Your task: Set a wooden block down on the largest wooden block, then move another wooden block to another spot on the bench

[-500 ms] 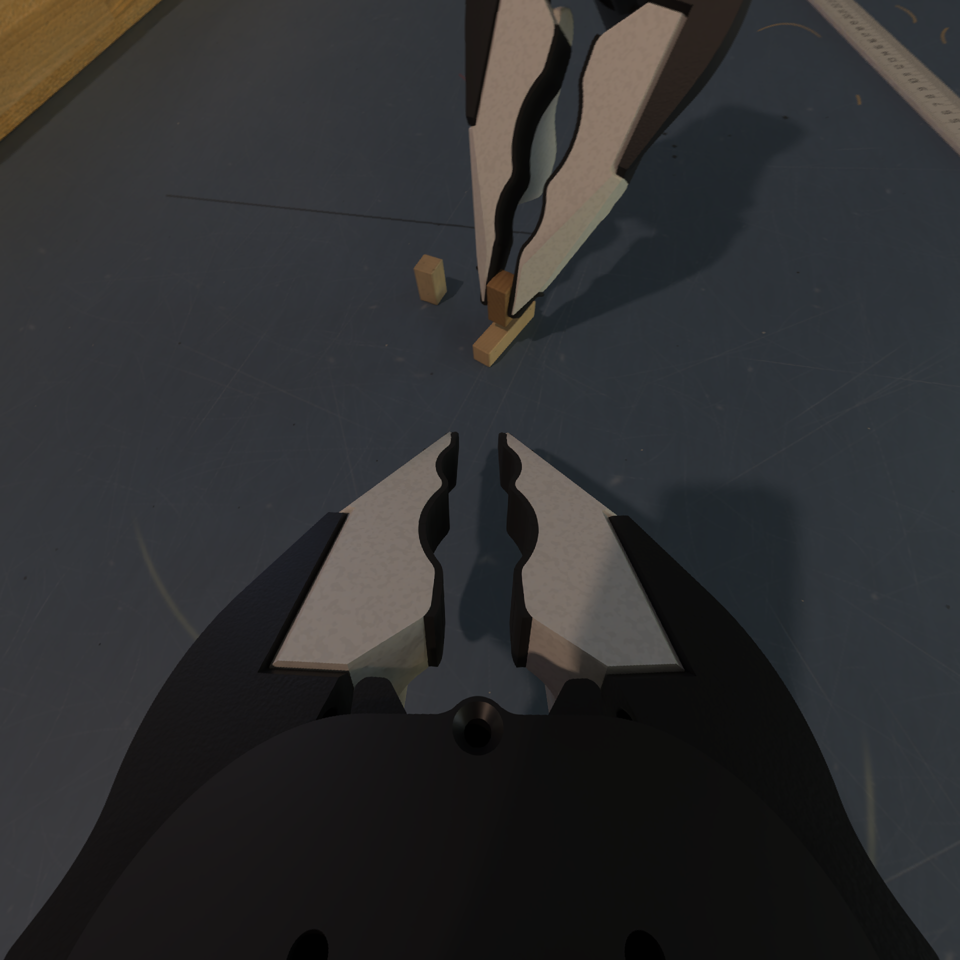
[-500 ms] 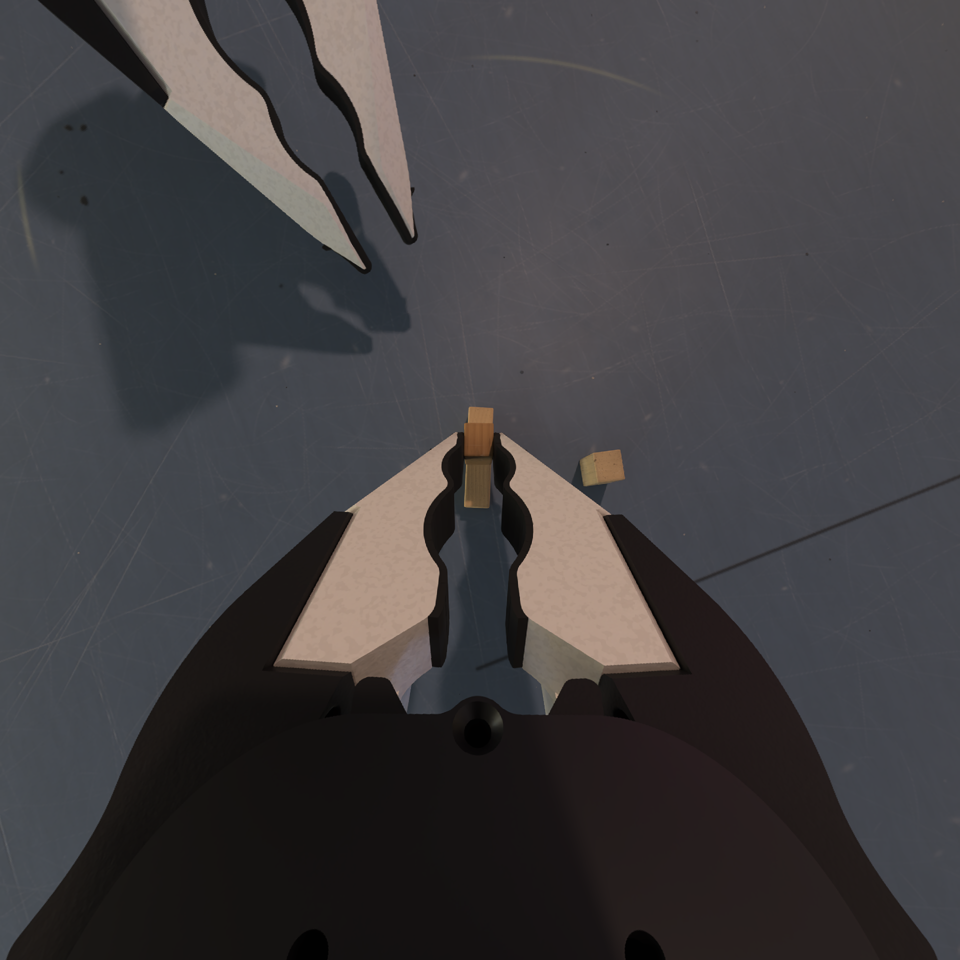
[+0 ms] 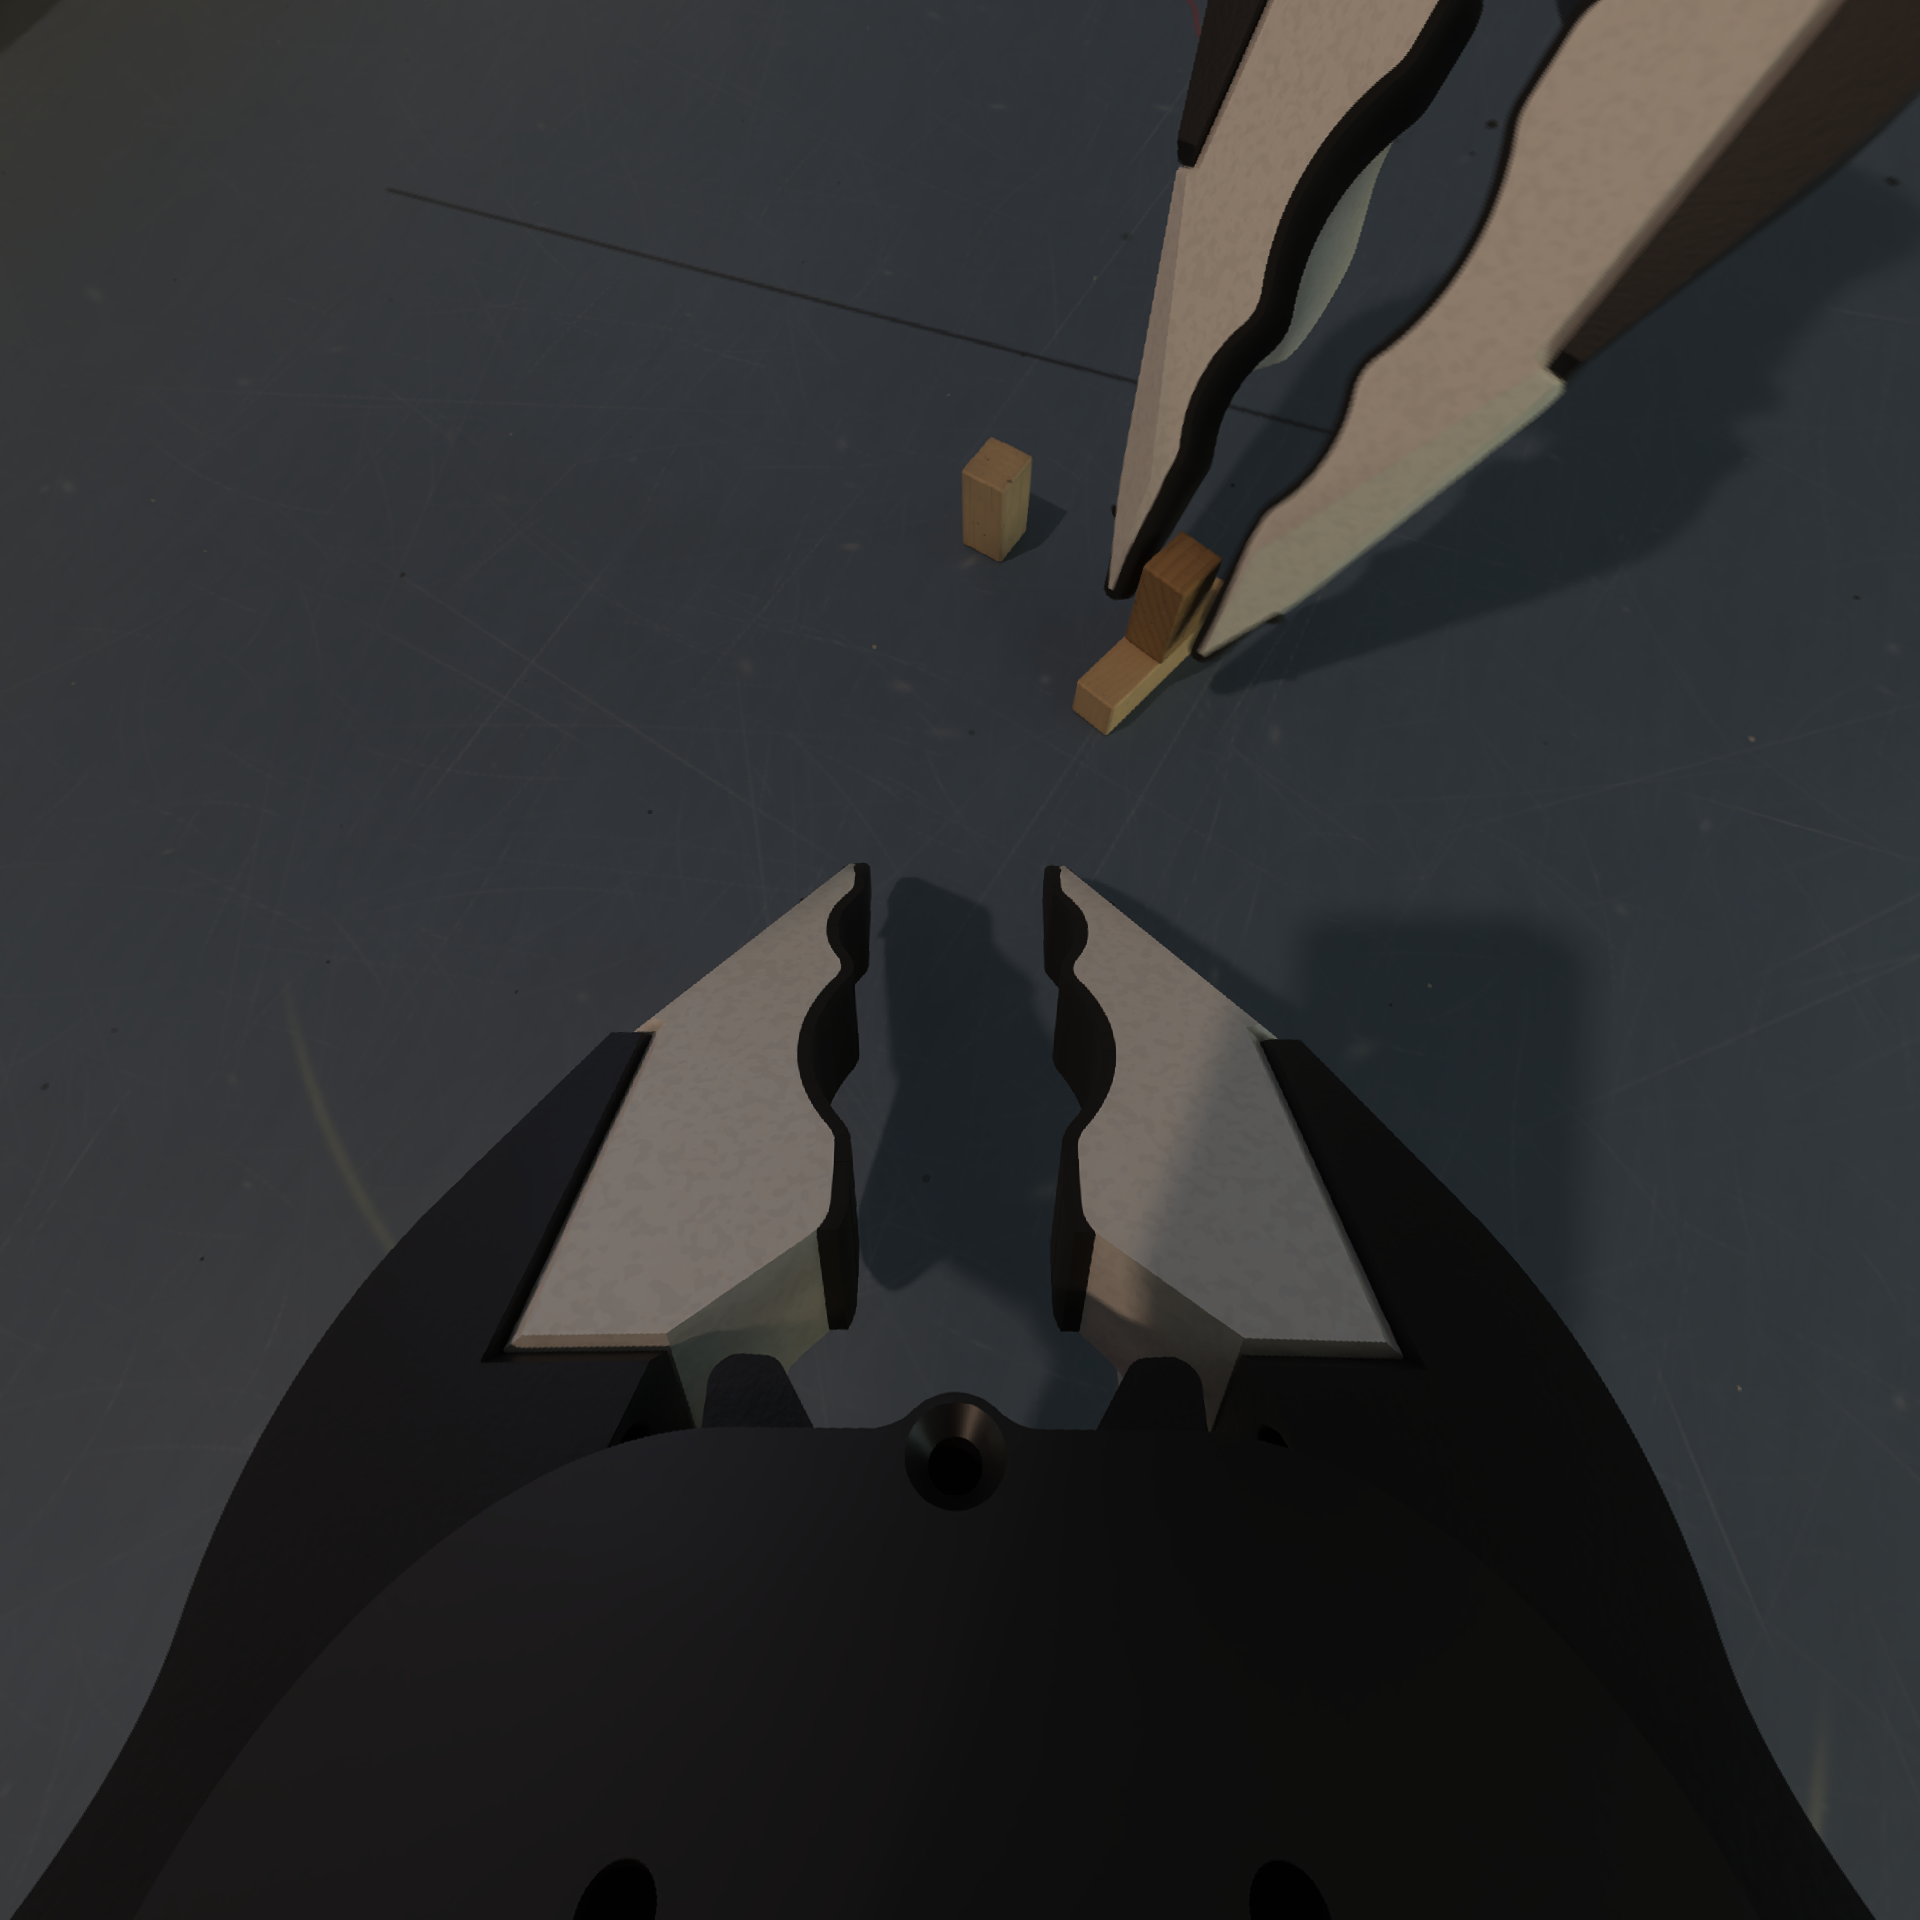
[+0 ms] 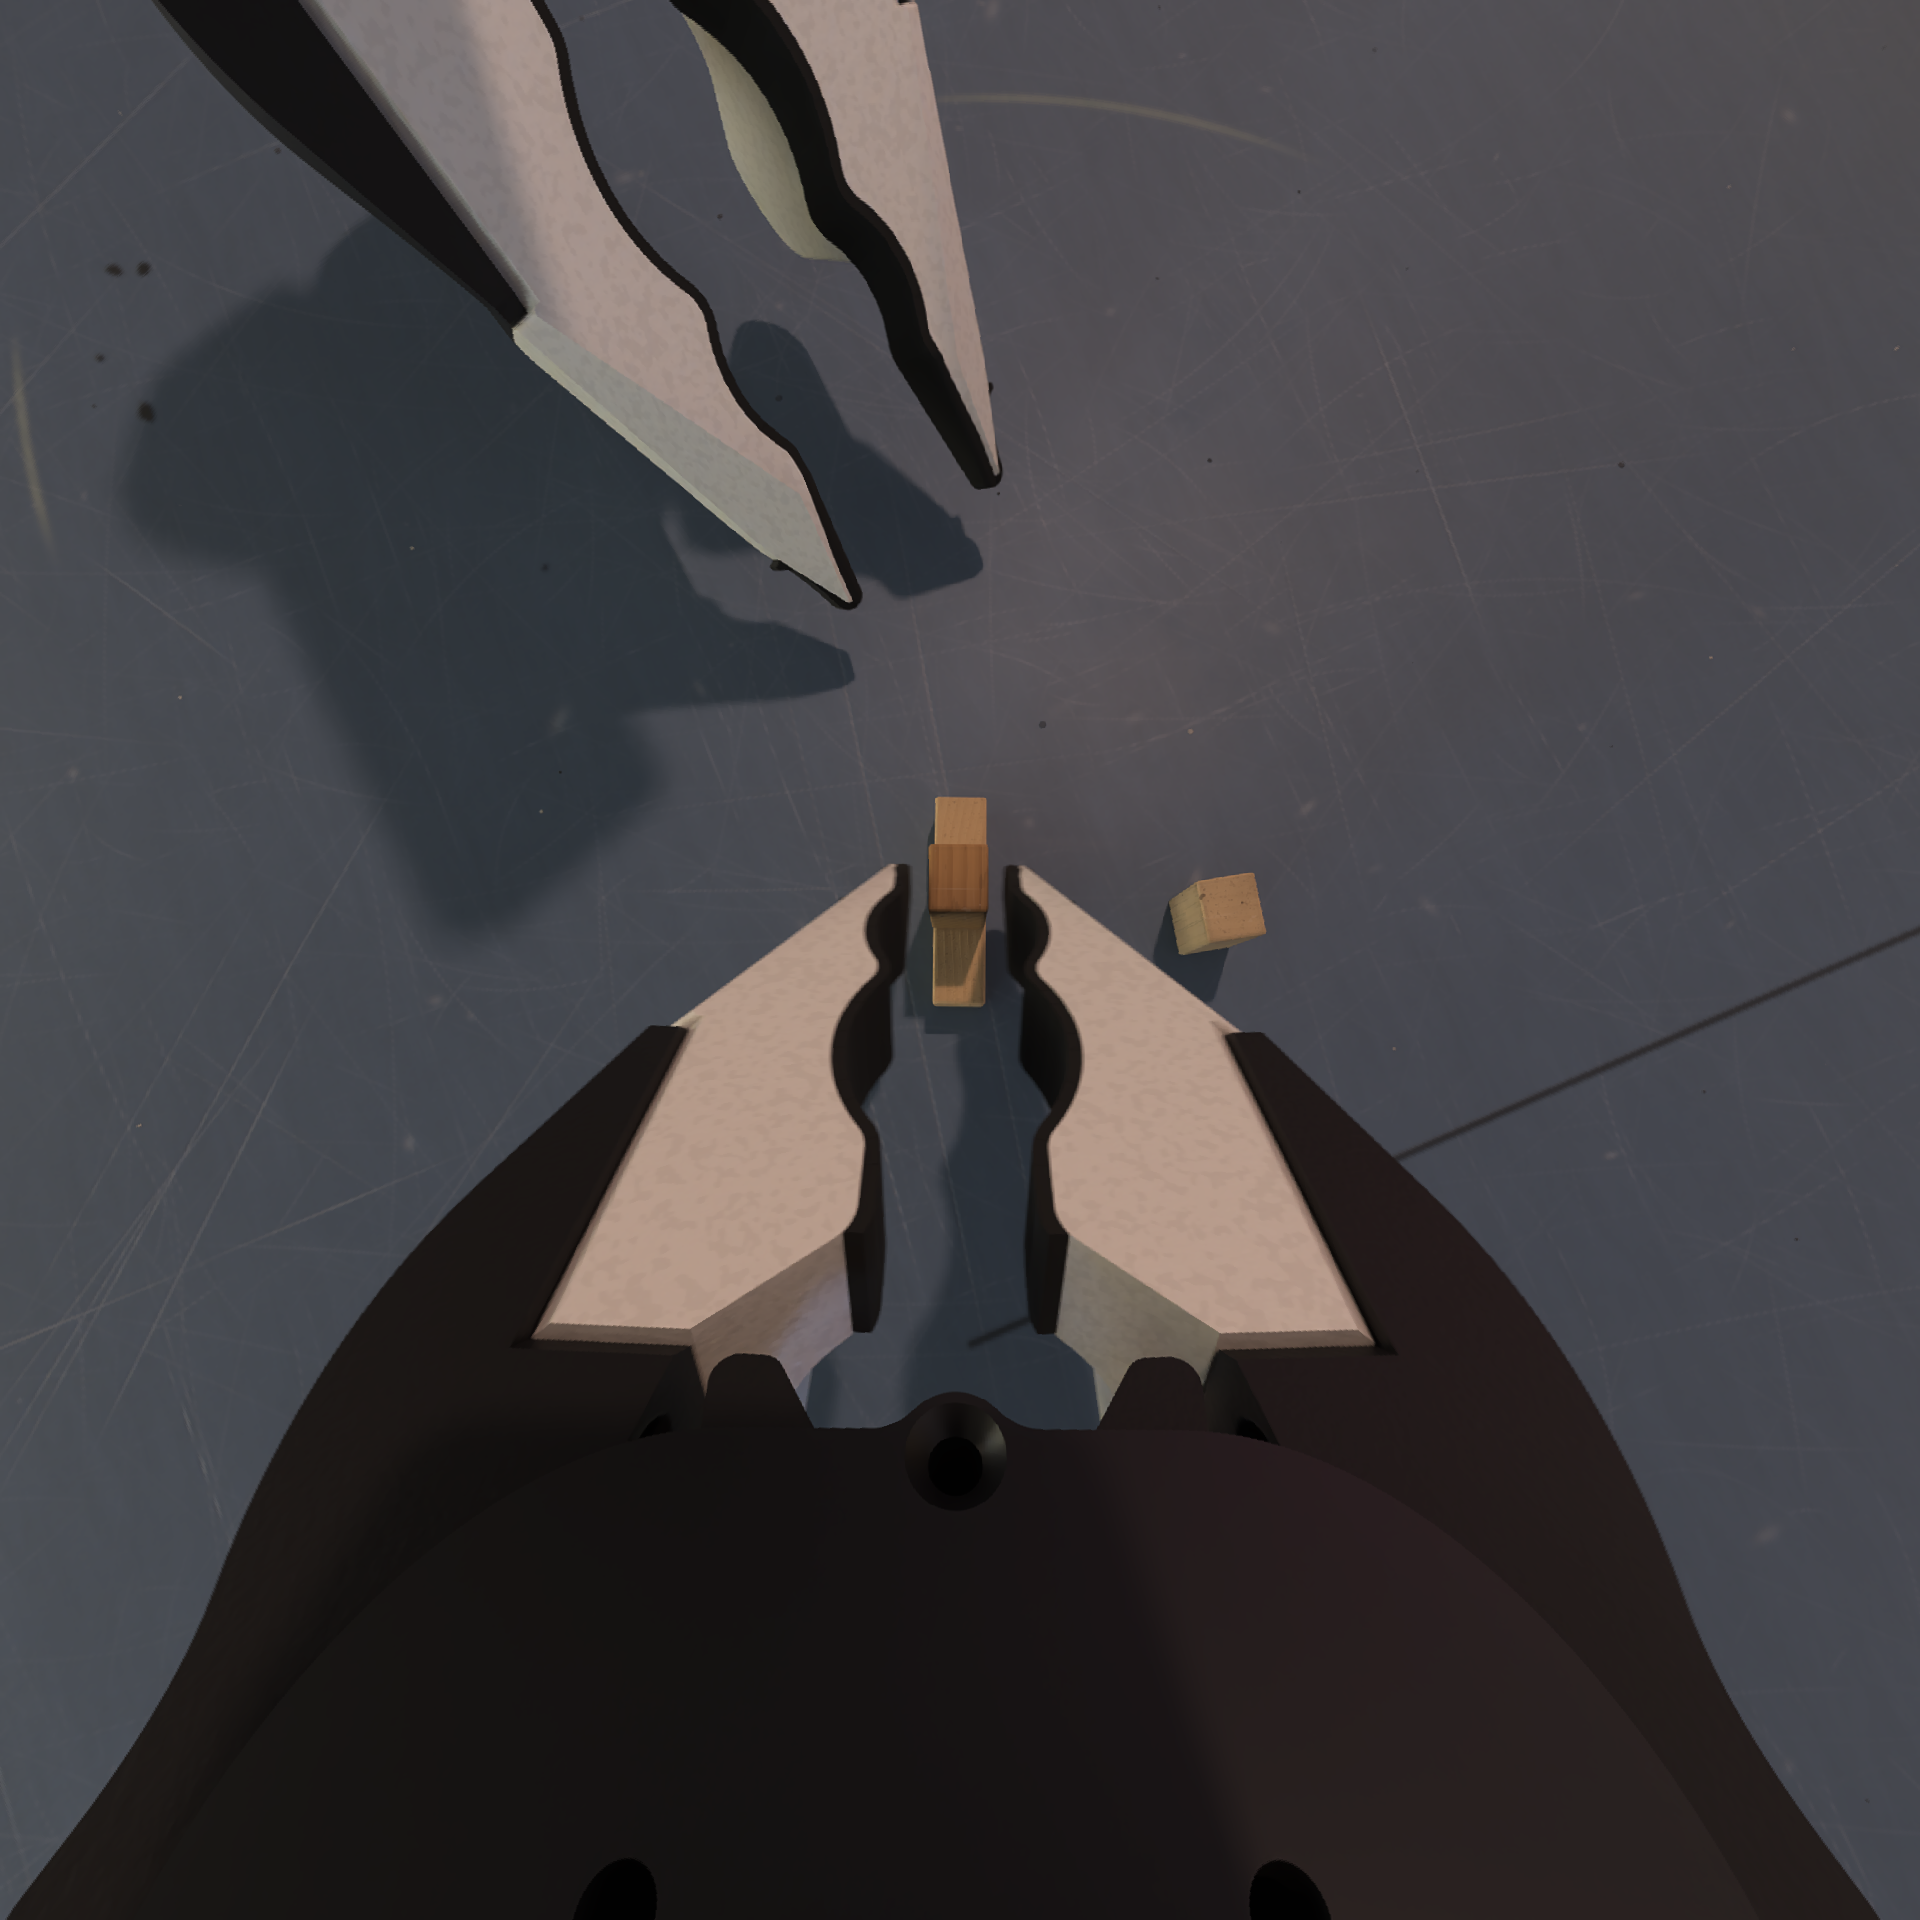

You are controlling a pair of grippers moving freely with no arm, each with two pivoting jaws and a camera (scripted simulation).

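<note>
A small brown wooden block [image 4: 957,883] stands upright on the long pale wooden block [image 4: 956,966], which lies flat on the dark bench. My right gripper [image 4: 954,869] is open, with a fingertip on each side of the brown block and a thin gap on both sides. In the left wrist view the brown block [image 3: 1174,603] sits on the long block [image 3: 1114,694] between the right gripper's tips [image 3: 1162,620]. A third, pale block [image 3: 995,499] stands alone beside them and also shows in the right wrist view [image 4: 1218,912]. My left gripper [image 3: 956,878] is open and empty, short of the stack.
The dark blue-grey bench [image 3: 416,727] is scratched, and a thin dark line [image 3: 727,272] crosses it behind the blocks. In the right wrist view the left gripper [image 4: 914,540] hangs over the bench beyond the stack and casts a broad shadow [image 4: 468,675].
My right gripper's fingers have spread off the brown block, which now stands free on the long block. My left gripper has opened wider and come closer to the blocks.
</note>
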